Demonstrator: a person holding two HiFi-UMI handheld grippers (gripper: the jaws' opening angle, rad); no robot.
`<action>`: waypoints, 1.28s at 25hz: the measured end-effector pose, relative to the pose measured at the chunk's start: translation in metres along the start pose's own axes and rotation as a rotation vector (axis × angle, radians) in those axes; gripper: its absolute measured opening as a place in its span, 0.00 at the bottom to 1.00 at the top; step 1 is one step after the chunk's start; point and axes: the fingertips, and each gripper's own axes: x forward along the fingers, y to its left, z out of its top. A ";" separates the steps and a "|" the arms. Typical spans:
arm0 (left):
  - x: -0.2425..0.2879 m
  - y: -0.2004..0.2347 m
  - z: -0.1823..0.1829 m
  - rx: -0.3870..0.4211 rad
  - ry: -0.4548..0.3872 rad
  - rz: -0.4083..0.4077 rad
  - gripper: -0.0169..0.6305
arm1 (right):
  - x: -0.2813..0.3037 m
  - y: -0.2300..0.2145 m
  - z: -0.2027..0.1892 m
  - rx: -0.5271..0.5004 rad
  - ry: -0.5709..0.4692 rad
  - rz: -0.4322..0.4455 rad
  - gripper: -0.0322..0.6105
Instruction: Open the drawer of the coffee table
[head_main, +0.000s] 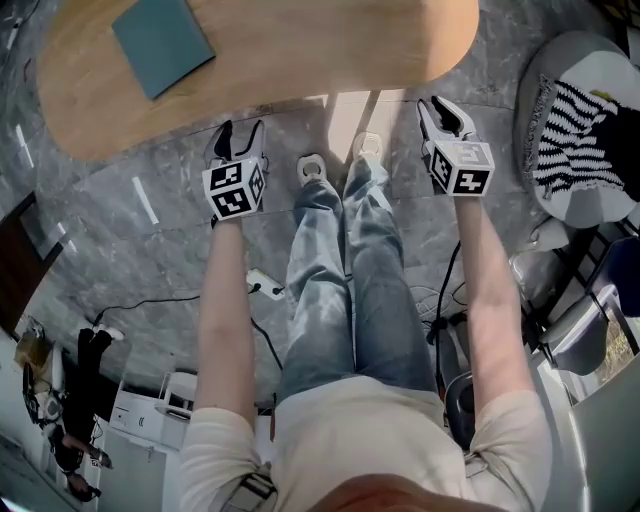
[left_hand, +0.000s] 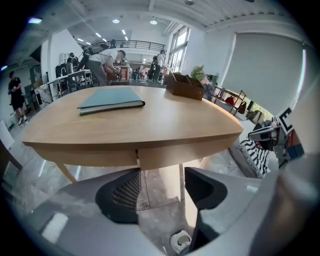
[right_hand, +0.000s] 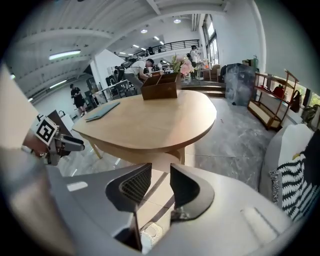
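Stands at the very start. Shows the drawer (left_hand: 180, 155) shut, front flush under the near rim of the coffee table worktop (left_hand: 150, 125), untouched. Leaves everything to do: reaching the front, taking hold, pulling outward. Holds the left tool (head_main: 240, 135) short of that near rim, jaws apart around nothing but floor (head_main: 150, 260), with the drawer front ahead of and above the gap. Holds the right tool (head_main: 440, 110) likewise short of the rim, further toward the table's rounded end, jaws apart but narrower, gripping nothing. Reveals no handle on the front. Shows a teal folder (head_main: 163, 40) on the worktop, well back from the near rim.
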 end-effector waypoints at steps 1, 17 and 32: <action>0.005 0.000 -0.002 0.007 0.009 -0.006 0.46 | 0.005 -0.001 -0.001 -0.011 0.010 0.007 0.25; 0.055 0.017 0.018 0.005 -0.020 0.029 0.77 | 0.065 -0.011 -0.009 -0.165 0.095 0.078 0.56; 0.060 0.005 0.023 -0.026 -0.030 0.014 0.74 | 0.086 -0.006 -0.006 -0.152 0.108 0.079 0.56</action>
